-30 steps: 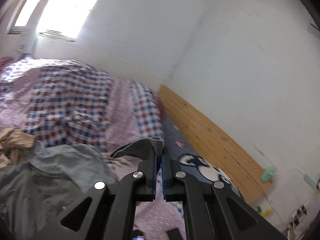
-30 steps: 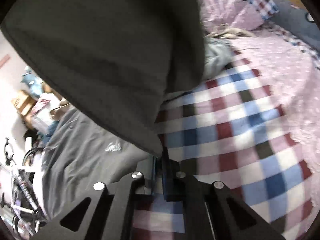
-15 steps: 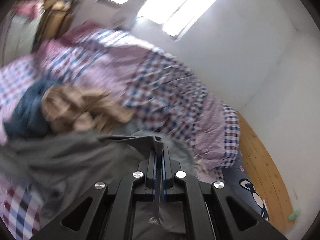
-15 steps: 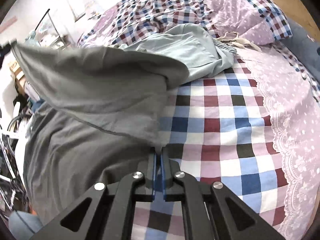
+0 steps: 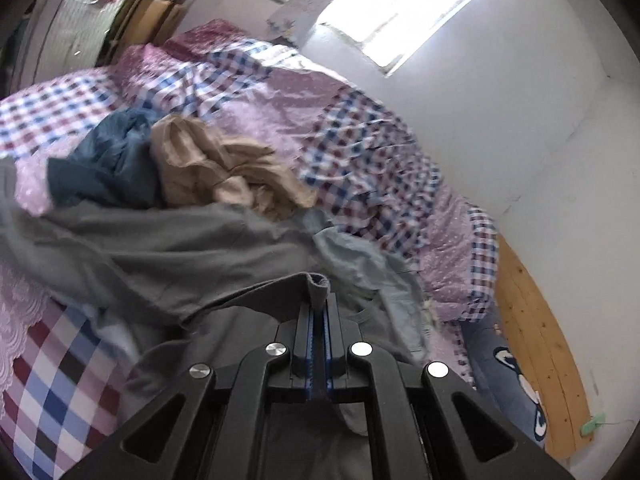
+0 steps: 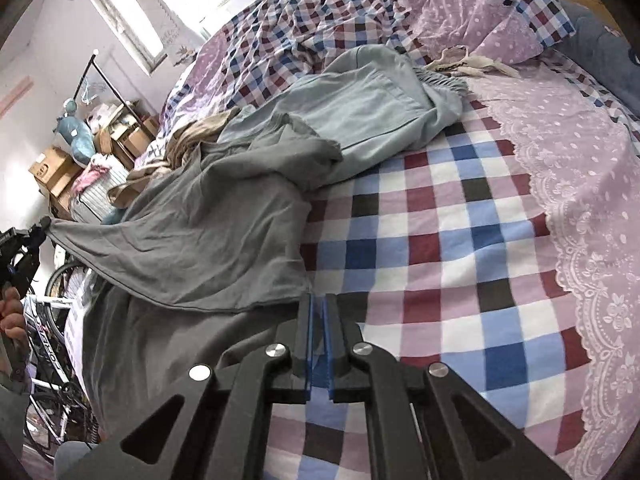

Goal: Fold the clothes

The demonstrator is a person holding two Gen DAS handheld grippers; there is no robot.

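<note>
Now then, clenching hard with the left black two-finger claw [image 5: 319, 308] on a bunched corner of the dark grey cotton garment [image 5: 180, 248], with pads pressed together and a nub of cloth poking out past the tips. Over on the other side, pinching the same garment's thin hem with the right black two-finger claw [image 6: 318, 308], with pads all but together, eased a hair wider just now, and the hem caught only at the very tips. From the right wrist view, stretching that grey top layer from the right claw's tips away to the far left, up to the left claw at the picture's edge, gripped there by a person's hand [image 6: 12, 320] out past the side of the red, blue and white checked bedspread [image 6: 440, 260]. So, running the held edge crosswise between the two claws, with the rest of the garment lying flat beneath and to the left. Sitting low over the bedspread on the right, lifted clear of the bed on the left. Probably calling next for bringing the left corner down level and keeping that edge taut. Worth minding beyond the fold: a pale blue-grey crumpled garment [image 6: 360, 112] touching its far side, and a tan crumpled garment [image 5: 224, 168] just past that. Sagging a little mid-span, so likely to wrinkle if laid down as is.
</note>
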